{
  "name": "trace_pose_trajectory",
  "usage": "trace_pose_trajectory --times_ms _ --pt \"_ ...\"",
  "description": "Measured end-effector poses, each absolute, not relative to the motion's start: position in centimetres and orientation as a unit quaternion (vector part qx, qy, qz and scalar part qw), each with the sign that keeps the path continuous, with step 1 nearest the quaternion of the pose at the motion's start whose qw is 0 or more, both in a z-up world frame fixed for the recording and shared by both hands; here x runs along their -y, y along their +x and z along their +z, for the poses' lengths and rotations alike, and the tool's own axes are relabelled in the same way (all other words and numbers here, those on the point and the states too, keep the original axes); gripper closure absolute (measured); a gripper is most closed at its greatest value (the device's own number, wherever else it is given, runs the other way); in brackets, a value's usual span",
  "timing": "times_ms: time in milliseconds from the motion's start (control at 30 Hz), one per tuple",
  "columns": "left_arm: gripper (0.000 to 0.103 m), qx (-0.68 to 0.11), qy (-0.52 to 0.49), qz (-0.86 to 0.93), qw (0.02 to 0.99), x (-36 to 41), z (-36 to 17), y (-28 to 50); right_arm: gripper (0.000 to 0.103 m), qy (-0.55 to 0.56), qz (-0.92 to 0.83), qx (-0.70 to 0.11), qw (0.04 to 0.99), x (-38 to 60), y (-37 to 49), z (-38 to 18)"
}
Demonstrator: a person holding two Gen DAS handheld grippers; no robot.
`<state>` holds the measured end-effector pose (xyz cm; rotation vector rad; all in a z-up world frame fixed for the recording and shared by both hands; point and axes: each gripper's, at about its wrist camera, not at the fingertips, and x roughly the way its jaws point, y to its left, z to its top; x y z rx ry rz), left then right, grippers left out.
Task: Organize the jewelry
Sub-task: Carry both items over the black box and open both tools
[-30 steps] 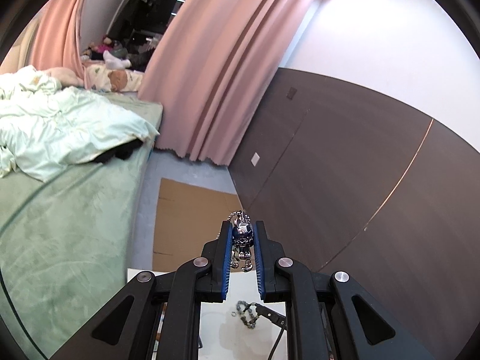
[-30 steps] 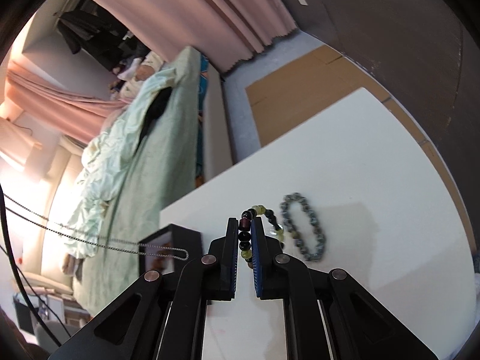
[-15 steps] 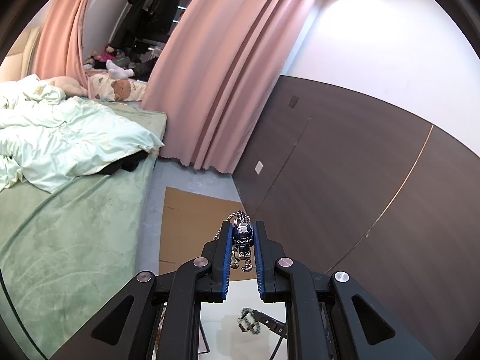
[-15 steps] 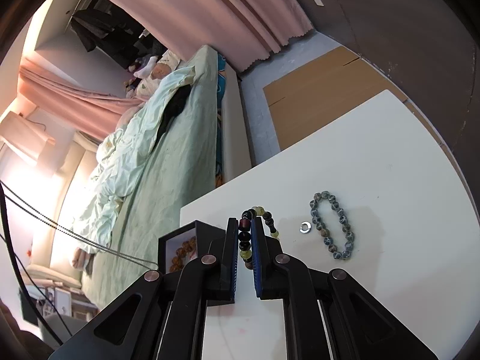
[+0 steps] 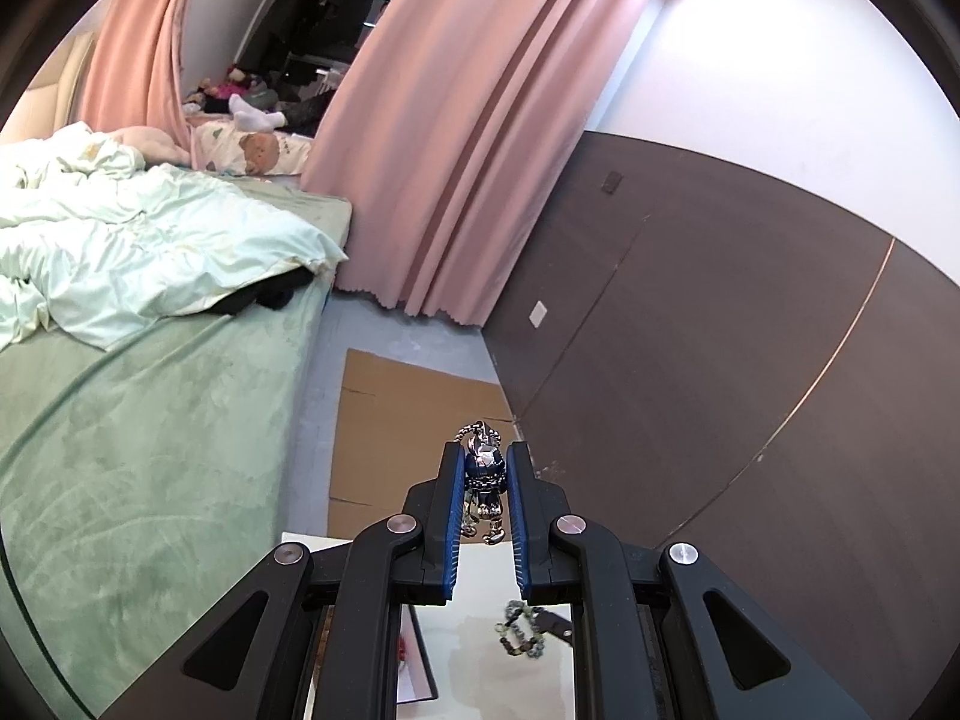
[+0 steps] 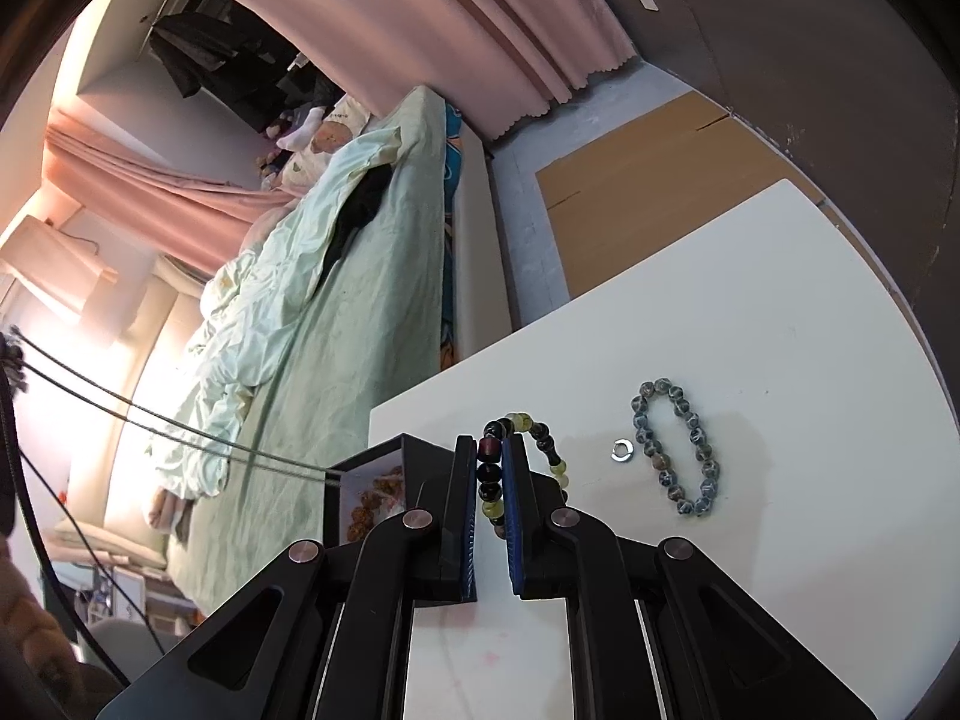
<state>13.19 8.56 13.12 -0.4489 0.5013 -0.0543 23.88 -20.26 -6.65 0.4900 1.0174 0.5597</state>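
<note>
left gripper [image 5: 486,474]: jaws clamped on metal pendant [image 5: 485,468], held above table | right gripper [image 6: 491,468]: jaws clamped on bead bracelet [image 6: 528,441] over table [image 6: 780,312] | grey bracelet [image 6: 675,447], ring [image 6: 623,450] lying on table | black box [image 6: 372,486] at left edge

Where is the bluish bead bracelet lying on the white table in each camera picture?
Left wrist view: the blue-grey bracelet sits low, between the gripper's arms.
Right wrist view: the blue-grey bracelet lies right of centre, beside a small metal ring.
Shared landmark: the pink curtain.
</note>
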Motion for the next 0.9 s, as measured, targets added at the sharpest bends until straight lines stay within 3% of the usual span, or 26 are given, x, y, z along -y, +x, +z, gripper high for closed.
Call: trace_pose_trajectory --times_ms 567,800,900 --pt "0.089 -0.358 -0.297 -0.021 0.885 -9.8 -0.8 16.9 0.093 0.239 0.297 -0.456 0.805 19.6 23.1 -5.8" --pt "0.086 -0.406 -0.324 -0.02 0.854 -11.2 -3.7 17.8 0.093 0.23 0.341 -0.428 0.805 16.6 22.1 -4.9" --pt "0.073 -0.403 -0.326 -0.009 0.855 -12.2 -3.7 17.6 0.093 0.228 0.356 -0.424 0.801 15.2 22.0 -5.0"
